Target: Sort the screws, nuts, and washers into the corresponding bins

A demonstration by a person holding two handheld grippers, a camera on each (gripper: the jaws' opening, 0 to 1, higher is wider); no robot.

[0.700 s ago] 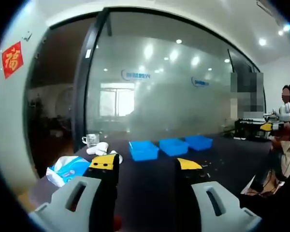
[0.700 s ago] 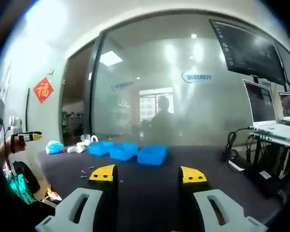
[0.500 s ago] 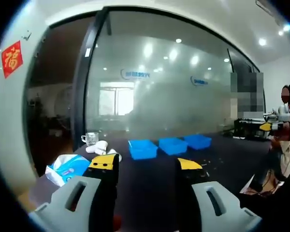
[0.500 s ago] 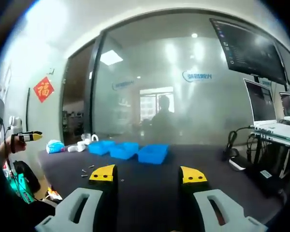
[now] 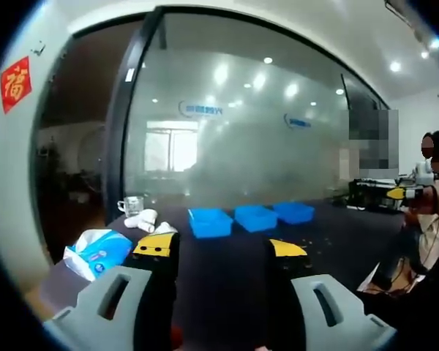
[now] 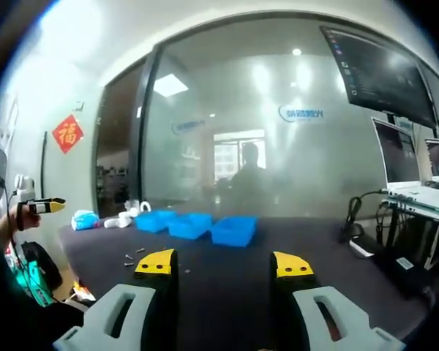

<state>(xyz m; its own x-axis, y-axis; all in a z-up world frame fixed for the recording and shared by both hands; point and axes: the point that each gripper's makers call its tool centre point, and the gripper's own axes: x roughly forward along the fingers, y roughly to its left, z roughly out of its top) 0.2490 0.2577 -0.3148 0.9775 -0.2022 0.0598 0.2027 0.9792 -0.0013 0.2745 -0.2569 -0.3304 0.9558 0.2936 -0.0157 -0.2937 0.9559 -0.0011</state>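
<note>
- Little had changed: both views only drifted slightly, so sorting hadn't begun.
- Left claw (image 5: 223,248) and right claw (image 6: 224,262) hung apart, empty.
- Loose screws (image 6: 132,256) lay on the dark surface (image 6: 227,292), short of the blue bins (image 6: 194,227).

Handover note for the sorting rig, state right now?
Left gripper: open, empty, held above the table.
Right gripper: open, empty, also held up off the table.
Three blue bins stand in a row at mid-table; what is in them cannot be made out.
A few loose screws lie on the table short of the bins; parts too small to tell apart.
Done: nothing visibly sorted. Left: pick up the loose parts and bin them by type.
</note>
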